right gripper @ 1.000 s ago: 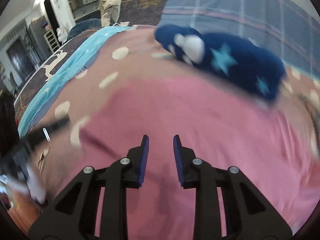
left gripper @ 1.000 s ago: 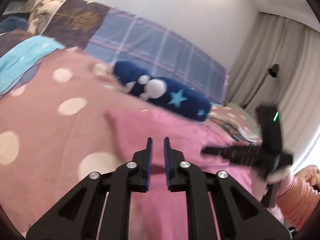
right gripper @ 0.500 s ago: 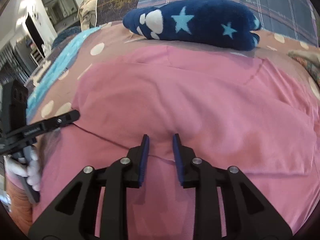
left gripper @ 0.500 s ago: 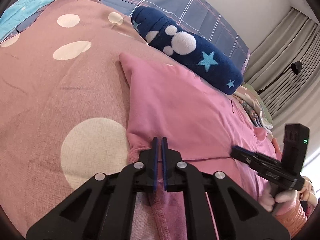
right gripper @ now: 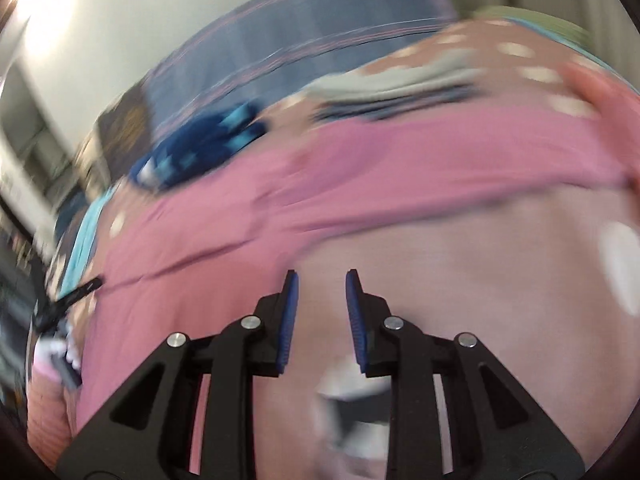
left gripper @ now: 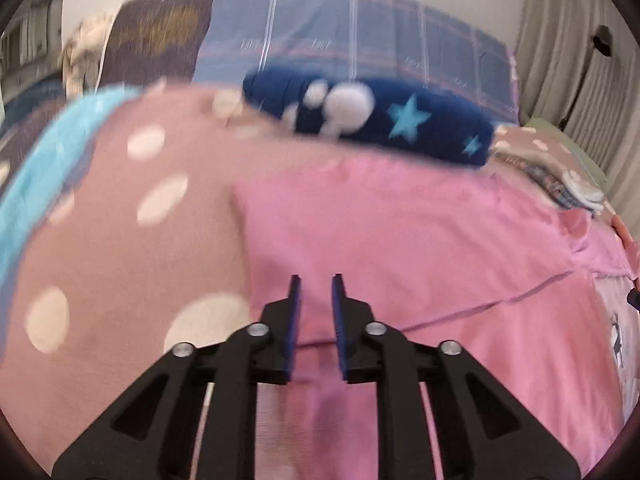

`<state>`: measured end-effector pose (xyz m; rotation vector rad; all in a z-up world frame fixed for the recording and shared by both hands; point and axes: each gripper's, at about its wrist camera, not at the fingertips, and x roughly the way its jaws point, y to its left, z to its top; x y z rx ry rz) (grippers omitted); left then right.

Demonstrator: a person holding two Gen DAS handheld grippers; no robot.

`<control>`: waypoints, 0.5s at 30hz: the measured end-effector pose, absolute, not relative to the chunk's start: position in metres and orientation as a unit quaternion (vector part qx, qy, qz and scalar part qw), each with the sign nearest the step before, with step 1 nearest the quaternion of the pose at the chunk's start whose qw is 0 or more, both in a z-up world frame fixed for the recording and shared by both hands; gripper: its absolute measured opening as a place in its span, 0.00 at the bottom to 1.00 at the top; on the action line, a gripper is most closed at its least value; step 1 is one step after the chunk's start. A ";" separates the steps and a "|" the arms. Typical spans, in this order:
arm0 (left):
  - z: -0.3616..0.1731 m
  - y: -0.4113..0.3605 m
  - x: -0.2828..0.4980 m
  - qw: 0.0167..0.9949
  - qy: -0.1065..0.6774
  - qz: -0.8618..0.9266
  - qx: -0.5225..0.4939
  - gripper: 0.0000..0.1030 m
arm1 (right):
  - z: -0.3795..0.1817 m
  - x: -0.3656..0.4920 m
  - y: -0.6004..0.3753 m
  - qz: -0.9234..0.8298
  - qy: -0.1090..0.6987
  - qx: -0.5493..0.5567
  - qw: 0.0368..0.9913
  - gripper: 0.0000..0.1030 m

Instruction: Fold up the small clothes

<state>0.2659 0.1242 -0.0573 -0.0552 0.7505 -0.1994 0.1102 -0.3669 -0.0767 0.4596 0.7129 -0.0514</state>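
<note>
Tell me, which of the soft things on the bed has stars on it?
The dark blue plush cushion by the checked pillows has light blue stars. The pink garment is plain there, and the bedspread only has pale round dots.

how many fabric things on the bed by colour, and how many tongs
pink garment: 1
navy star plush: 1
dotted bedspread: 1
light blue blanket: 1
plaid pillow: 1
left tongs: 1
right tongs: 1
total: 7

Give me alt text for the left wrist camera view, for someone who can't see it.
The left gripper, jaws slightly apart and holding nothing, hovers over a pink garment spread flat on a polka-dot bedspread. Behind lies a navy plush pillow with stars. The picture is motion-blurred.
</note>
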 end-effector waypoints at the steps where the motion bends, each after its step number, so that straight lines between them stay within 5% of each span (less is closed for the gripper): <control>1: -0.048 0.118 0.264 0.927 0.359 -0.105 -0.030 0.20 | -0.076 0.101 -0.387 -0.040 0.336 0.246 0.908 0.25; 9: -0.055 0.014 0.281 0.900 0.395 -0.184 0.006 0.26 | -0.080 0.073 -0.463 -0.069 0.293 0.335 0.893 0.45; 15: -0.100 -0.022 0.292 0.892 0.418 -0.165 0.045 0.31 | -0.085 0.072 -0.527 -0.123 0.261 0.404 0.868 0.50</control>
